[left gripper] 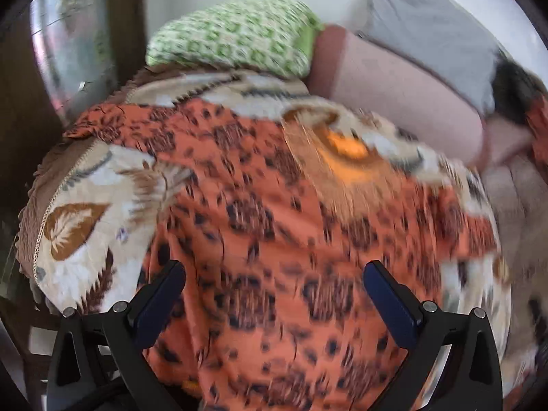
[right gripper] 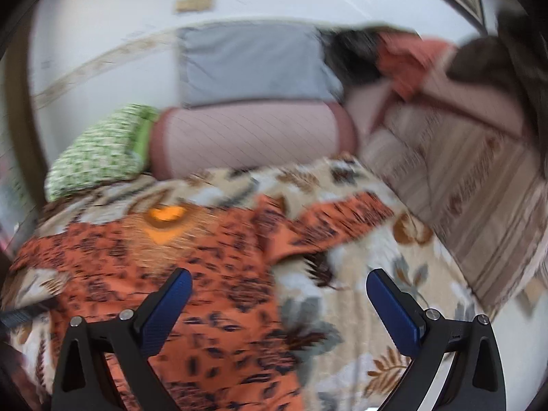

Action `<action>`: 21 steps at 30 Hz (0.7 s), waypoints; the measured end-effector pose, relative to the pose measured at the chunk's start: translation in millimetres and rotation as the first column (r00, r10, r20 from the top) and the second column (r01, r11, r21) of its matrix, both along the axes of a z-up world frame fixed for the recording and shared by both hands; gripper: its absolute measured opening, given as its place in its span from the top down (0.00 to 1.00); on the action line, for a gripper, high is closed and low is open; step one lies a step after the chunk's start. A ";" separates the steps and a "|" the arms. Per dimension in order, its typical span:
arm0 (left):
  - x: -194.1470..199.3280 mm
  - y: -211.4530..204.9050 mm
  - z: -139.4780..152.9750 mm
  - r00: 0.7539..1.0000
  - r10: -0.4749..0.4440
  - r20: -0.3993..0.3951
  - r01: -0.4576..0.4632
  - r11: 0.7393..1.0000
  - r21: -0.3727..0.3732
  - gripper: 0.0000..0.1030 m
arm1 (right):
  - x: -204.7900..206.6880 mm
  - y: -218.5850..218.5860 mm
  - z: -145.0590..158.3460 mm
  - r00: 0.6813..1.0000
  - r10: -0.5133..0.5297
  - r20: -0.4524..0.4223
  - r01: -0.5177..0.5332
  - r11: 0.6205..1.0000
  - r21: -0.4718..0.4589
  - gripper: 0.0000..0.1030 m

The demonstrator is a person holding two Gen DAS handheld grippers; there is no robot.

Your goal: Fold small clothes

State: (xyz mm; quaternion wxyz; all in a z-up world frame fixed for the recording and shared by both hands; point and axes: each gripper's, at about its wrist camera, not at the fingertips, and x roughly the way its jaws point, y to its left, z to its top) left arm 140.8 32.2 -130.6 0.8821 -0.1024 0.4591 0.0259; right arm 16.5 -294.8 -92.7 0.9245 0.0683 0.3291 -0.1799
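Note:
An orange top with dark brown print (left gripper: 260, 212) lies spread flat on a leaf-patterned bedspread (left gripper: 78, 212). Its neckline with a gold embroidered yoke (left gripper: 335, 144) points away from me, and one short sleeve (right gripper: 335, 226) lies out to the right. My left gripper (left gripper: 274, 294) hovers open over the lower body of the top. My right gripper (right gripper: 279, 303) is open over the top's right side edge (right gripper: 274, 274), its left finger (right gripper: 167, 304) over the fabric and its right finger (right gripper: 394, 311) over the bedspread (right gripper: 359, 325). Both views are motion-blurred.
A green patterned pillow (left gripper: 233, 37), a pink bolster (left gripper: 394, 96) and a grey pillow (left gripper: 428, 27) lie at the head of the bed against a white wall. A striped blanket (right gripper: 479, 188) and piled clothes (right gripper: 411, 58) lie at the right. The bed's left edge (left gripper: 30, 205) drops off.

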 end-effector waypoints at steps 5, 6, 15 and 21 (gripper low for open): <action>12.6 -24.5 30.2 0.974 0.087 0.210 -0.107 0.990 0.087 0.00 | 14.6 -78.5 -29.8 0.979 -0.196 -0.060 0.190 0.978 -0.085 0.00; 13.3 -28.6 31.8 0.971 0.080 0.224 -0.103 0.991 0.090 0.00 | 16.2 -86.5 -29.4 0.974 -0.216 -0.061 0.209 0.972 -0.107 0.00; -30.8 -67.6 56.7 0.930 -0.060 0.362 0.023 0.994 0.107 0.00 | 10.2 -79.2 5.8 0.981 -0.192 0.023 0.194 0.970 -0.149 0.00; -66.9 -54.1 84.4 0.905 -0.059 0.421 0.022 0.995 0.092 0.00 | -9.3 -46.1 30.5 0.987 -0.144 0.077 0.154 0.979 -0.135 0.00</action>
